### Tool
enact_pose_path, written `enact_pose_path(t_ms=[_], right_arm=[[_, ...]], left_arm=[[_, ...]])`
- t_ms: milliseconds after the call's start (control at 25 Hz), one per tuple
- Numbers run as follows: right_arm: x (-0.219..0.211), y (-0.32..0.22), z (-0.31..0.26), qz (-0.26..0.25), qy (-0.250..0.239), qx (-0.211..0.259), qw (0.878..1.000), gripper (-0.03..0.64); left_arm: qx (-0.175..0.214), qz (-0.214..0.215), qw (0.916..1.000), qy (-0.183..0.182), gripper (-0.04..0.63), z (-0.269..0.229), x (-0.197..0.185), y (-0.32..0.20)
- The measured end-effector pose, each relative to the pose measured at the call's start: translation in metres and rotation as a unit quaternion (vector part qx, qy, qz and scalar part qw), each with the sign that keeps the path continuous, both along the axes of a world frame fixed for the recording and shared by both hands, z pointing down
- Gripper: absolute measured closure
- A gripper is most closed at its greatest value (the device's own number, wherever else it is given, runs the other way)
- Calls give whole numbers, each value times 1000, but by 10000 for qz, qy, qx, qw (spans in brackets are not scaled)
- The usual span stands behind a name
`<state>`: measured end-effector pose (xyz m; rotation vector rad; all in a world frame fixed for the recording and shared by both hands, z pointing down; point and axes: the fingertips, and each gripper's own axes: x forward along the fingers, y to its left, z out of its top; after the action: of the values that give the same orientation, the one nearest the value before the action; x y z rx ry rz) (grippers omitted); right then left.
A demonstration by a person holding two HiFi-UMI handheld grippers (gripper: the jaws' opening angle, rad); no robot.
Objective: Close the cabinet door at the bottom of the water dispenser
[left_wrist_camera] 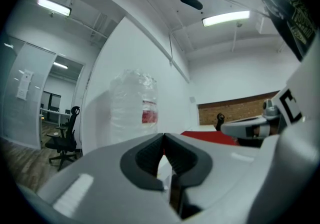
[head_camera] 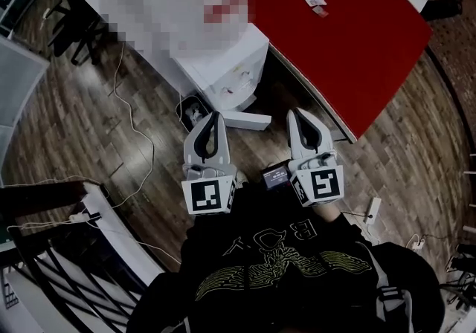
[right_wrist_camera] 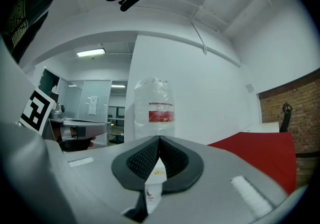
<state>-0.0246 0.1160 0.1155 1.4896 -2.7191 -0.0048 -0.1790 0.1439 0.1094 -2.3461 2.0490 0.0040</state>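
The white water dispenser stands ahead on the wood floor, seen from above. Its clear bottle with a red label shows in the left gripper view and the right gripper view. At the dispenser's base the white cabinet door stands swung out, with the dark cabinet opening beside it. My left gripper is shut and empty, its tip just in front of that opening. My right gripper is also shut and empty, to the right of the door's edge. Both are held side by side before my chest.
A red table stands right of the dispenser, its near corner close to my right gripper. Cables trail over the floor at the left. A power strip lies at the right. A black railing is at lower left. An office chair stands far off.
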Motion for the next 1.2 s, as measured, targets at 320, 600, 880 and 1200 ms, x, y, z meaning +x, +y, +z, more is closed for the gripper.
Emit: enact_pose_path(t_ms=[320,600,880,1200], right_arm=[[-18,-60,-5,-131,19,271,9995,618],[-11,-82,-6,67,-147,846,9963,618],[-13,-113,30,122,-190,635,9977,618],[-4,-139,116,193,-27,33,9998,618]], left_arm=[[51,7,10000,-44,589,0,-1,-54],[26,260,9995,173,589,12,22,-96],[-432,569,9969,325,589,64,32,-128],[-851,799,9929,228,589,131,50,-149]])
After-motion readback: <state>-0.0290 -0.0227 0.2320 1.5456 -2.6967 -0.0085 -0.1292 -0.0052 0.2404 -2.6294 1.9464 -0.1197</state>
